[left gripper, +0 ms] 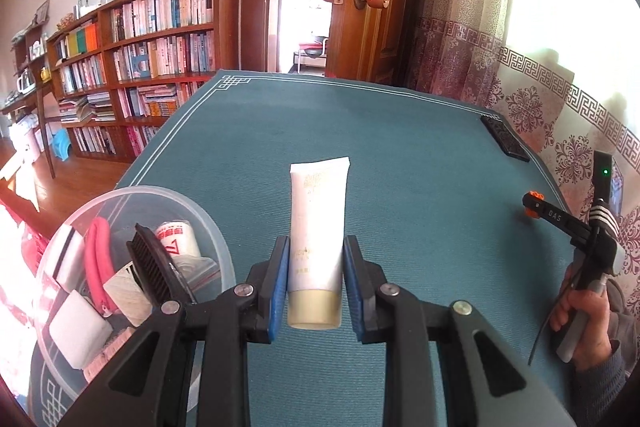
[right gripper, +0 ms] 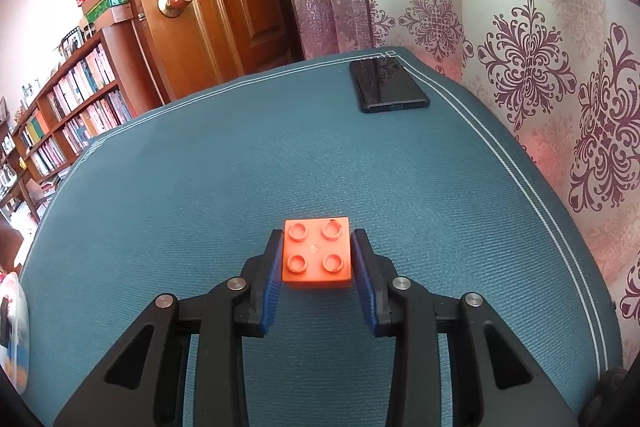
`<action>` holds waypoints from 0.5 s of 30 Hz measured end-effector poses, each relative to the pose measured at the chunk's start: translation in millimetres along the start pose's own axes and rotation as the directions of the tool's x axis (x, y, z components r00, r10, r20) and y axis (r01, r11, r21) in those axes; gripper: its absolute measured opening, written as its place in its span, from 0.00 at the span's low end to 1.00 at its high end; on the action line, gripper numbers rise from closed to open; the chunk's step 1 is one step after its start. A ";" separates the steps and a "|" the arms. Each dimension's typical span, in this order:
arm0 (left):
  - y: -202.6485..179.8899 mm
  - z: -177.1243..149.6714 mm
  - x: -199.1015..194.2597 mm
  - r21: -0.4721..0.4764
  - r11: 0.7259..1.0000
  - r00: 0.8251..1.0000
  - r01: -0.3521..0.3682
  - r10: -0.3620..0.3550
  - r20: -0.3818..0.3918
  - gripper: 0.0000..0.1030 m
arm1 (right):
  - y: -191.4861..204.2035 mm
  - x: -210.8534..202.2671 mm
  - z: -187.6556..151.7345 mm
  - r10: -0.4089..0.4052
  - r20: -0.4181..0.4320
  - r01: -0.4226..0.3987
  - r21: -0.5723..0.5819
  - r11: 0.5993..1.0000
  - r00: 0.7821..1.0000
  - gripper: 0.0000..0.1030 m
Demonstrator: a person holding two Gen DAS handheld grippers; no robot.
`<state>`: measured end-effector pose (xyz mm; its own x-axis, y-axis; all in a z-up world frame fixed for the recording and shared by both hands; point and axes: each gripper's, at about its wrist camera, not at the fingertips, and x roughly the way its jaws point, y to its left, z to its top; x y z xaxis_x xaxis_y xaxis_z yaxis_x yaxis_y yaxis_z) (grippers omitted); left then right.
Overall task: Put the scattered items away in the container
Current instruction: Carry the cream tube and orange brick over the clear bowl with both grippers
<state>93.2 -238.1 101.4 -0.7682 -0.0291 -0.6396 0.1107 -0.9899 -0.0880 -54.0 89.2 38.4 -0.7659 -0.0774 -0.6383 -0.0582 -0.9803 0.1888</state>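
Left hand-held gripper [left gripper: 314, 267] squeezing white tube [left gripper: 318, 227]; right hand-held gripper [right gripper: 316, 259] pinching orange block [right gripper: 317, 253]. We are thinking smooth tube may be slipping out before bowl [left gripper: 208, 223].

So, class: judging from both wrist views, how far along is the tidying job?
Done: the clear bowl already holds a comb and other items. In hand: the left gripper has the white tube between its fingers; the right gripper the orange brick. Left: bowling both. The phone lies apart on the mat.
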 end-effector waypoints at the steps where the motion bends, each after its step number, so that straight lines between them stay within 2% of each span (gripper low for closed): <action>1: 4.2 -0.5 -1.5 -0.006 1.000 1.000 -0.004 0.004 0.003 0.29 | -1.2 0.3 0.2 0.001 -0.002 -0.001 0.005 1.000 1.000 0.35; 7: 23.3 -3.9 -6.7 -0.033 0.999 1.000 -0.022 0.022 0.010 0.29 | -0.8 -1.6 -0.8 -0.018 0.011 0.018 0.002 1.000 1.000 0.35; 15: 49.2 -7.2 -18.0 -0.044 0.998 0.998 -0.045 0.046 0.032 0.29 | 14.0 -8.5 -2.6 -0.098 0.053 0.102 -0.062 0.993 0.994 0.35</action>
<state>117.0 -285.3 103.1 -0.7817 -0.0793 -0.6186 0.1726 -0.9806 -0.0924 -46.6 75.6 44.5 -0.7895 0.0293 -0.6130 -0.0963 -0.9924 0.0766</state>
